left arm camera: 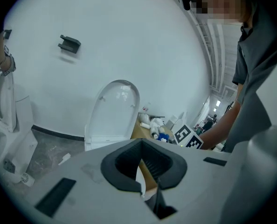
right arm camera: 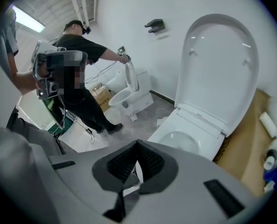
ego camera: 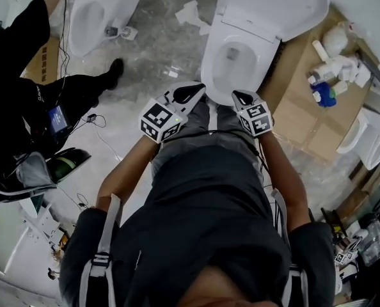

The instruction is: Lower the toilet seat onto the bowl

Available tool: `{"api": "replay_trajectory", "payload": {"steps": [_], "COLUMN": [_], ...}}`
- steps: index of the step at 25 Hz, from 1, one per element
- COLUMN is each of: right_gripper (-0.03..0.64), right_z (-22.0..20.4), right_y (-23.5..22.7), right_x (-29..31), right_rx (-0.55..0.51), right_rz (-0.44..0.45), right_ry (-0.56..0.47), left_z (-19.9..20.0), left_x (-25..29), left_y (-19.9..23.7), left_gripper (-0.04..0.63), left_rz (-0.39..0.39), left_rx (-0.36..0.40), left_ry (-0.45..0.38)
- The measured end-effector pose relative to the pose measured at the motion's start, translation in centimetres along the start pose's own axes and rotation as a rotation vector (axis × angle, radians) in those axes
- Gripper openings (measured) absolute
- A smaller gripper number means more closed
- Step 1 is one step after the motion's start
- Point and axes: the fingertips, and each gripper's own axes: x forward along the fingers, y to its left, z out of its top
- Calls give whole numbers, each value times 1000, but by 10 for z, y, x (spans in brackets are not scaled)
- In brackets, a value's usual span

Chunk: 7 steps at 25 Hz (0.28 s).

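A: Jaw state?
B: Left gripper (ego camera: 189, 93) is pinched fully together, nothing in it. Right gripper (ego camera: 243, 98) is the same, empty. Both sit at frame centre, just below the white ceramic toilet bowl (ego camera: 209, 70).
A: Seat?
B: White oval plastic toilet seat (ego camera: 276, 5) stands raised at upper right, tipped back above the bowl, apart from both grippers.

Inspection finds no legible text, brand, number or sign in any view. The left cube (ego camera: 159, 120) and right cube (ego camera: 256, 118) carry black-and-white square marker patterns only, with no characters. A small dark mark on the toilet (right arm camera: 199, 120), below the raised lid, is too small to read. The blue screen (ego camera: 57, 118) at the second person's hip is unreadable.
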Motion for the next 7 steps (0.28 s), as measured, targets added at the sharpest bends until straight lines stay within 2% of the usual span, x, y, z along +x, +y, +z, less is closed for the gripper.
{"api": "replay_trajectory", "payload": {"steps": [2, 7], "right_gripper": [8, 8], "right_z": [-7, -35], "right_y": [-7, -9], "right_x": [-7, -38], "right_rx": [45, 239], "right_rz": [-35, -95], "right_ry": [24, 64], "left_z": [3, 1], "left_x": [-7, -37], "left_y": [-4, -28], "left_gripper": [3, 3], "left_rz": [-13, -53], "left_rx": [9, 10], "left_ry": [6, 41]}}
